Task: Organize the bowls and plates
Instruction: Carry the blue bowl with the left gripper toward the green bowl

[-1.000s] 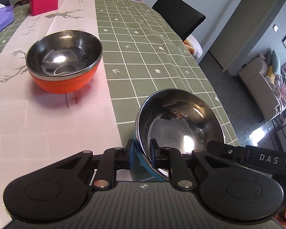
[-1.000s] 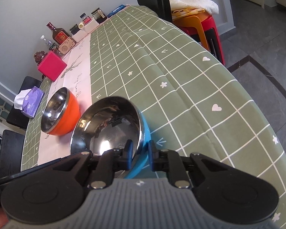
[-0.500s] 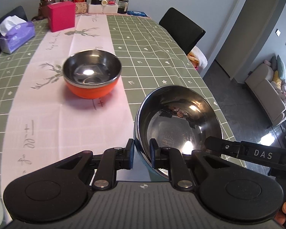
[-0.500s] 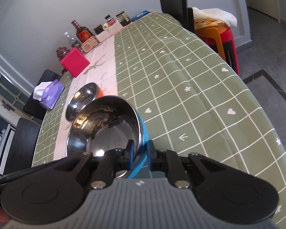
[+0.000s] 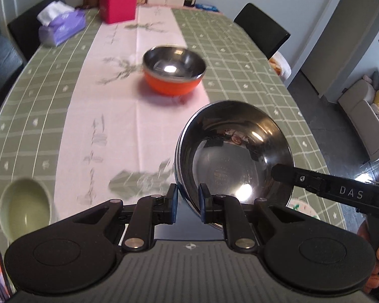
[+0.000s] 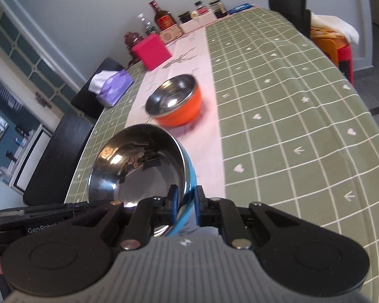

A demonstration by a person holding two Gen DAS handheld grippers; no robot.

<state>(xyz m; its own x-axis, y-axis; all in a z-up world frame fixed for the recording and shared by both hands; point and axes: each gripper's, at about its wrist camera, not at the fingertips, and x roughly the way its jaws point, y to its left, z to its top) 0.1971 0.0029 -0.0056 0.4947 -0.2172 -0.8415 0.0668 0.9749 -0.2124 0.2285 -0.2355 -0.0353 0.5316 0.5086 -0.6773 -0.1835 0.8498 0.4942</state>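
Both grippers, left [image 5: 187,205] and right [image 6: 185,205], are clamped on opposite rims of the blue bowl [image 6: 139,166], held above the surface [image 6: 278,126]; steel lining looks stiff, light, slippery, so rim grips suit.

Glossy mirror-steel bowl [image 5: 236,151]; matt printed tablecloth [image 5: 240,58].

"DAS" stands in pale letters on the right tongs [image 5: 351,193] arm; "GenRobot", partly cut off, runs along the left tongs [image 6: 41,229] arm.
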